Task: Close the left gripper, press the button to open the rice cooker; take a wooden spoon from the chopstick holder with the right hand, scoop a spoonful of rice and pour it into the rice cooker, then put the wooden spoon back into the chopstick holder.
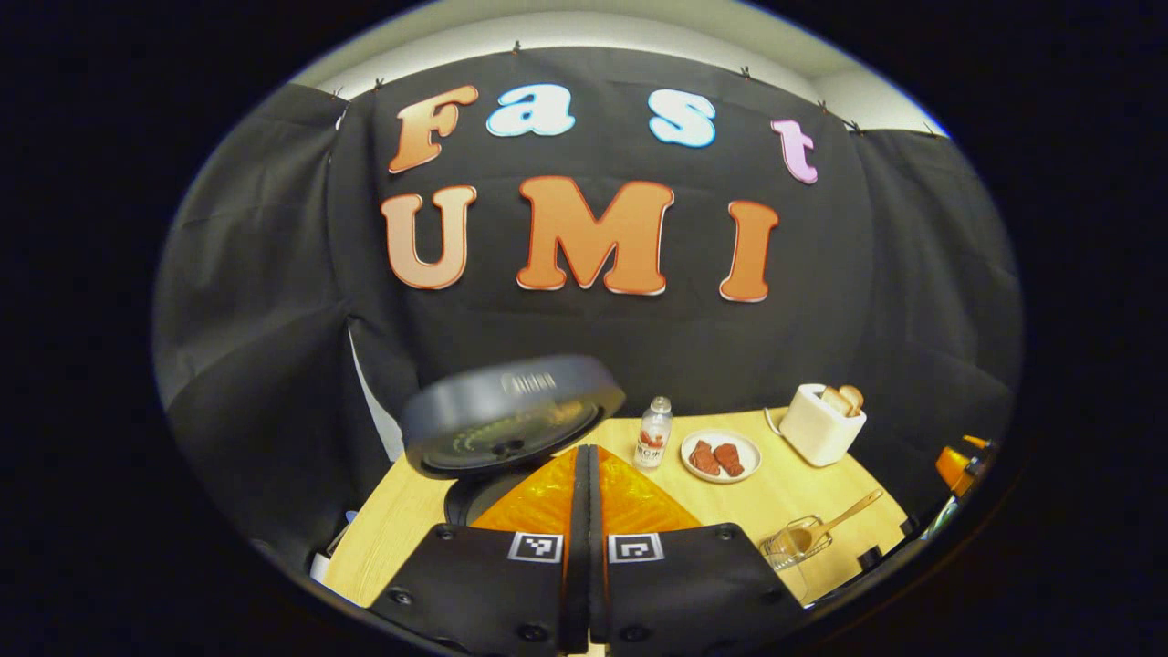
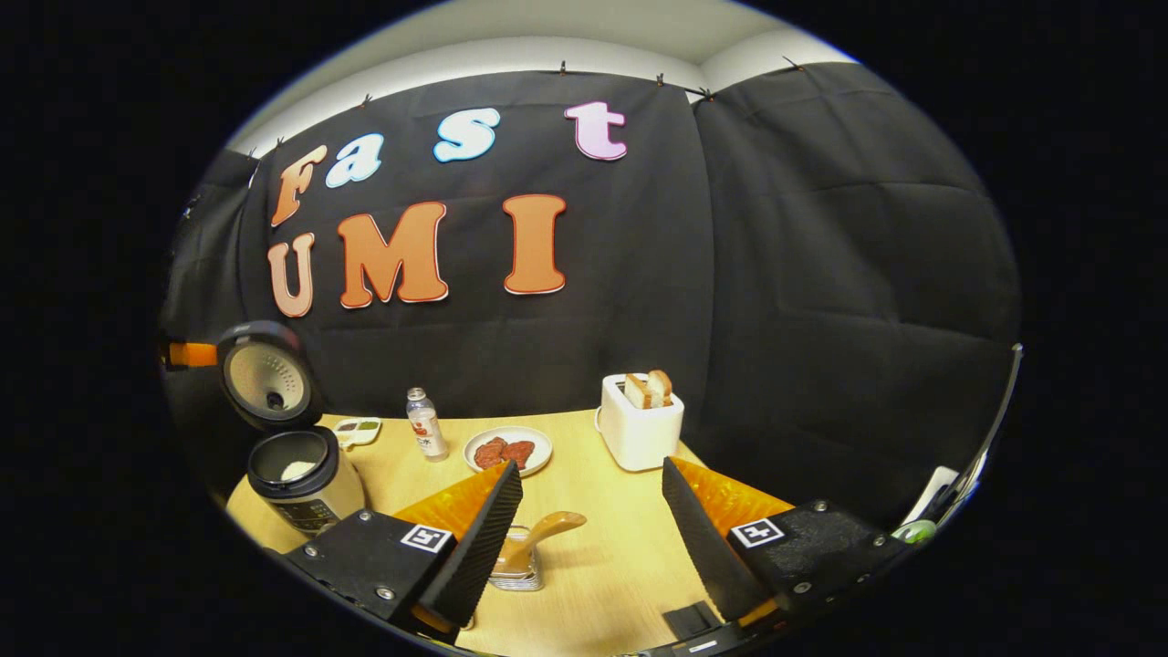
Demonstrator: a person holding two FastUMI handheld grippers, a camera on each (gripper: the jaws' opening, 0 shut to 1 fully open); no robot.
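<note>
The rice cooker (image 2: 306, 484) stands at the table's left end with its lid (image 2: 267, 374) swung up and something pale inside the pot. In the left gripper view, my left gripper (image 1: 584, 451) is shut with nothing in it, just in front of the raised lid (image 1: 511, 415) and over the pot's rim (image 1: 470, 500). The wooden spoon (image 2: 540, 532) leans in the clear chopstick holder (image 2: 516, 568); the spoon (image 1: 844, 516) and holder (image 1: 796, 545) also appear in the left gripper view. My right gripper (image 2: 591, 470) is open above the holder, apart from the spoon.
A small bottle (image 2: 426, 424), a plate of reddish food (image 2: 507, 450) and a white toaster with bread (image 2: 639, 424) line the back of the wooden table (image 2: 602, 566). A small white dish (image 2: 358, 431) sits behind the cooker. The black cloth wall stands close behind.
</note>
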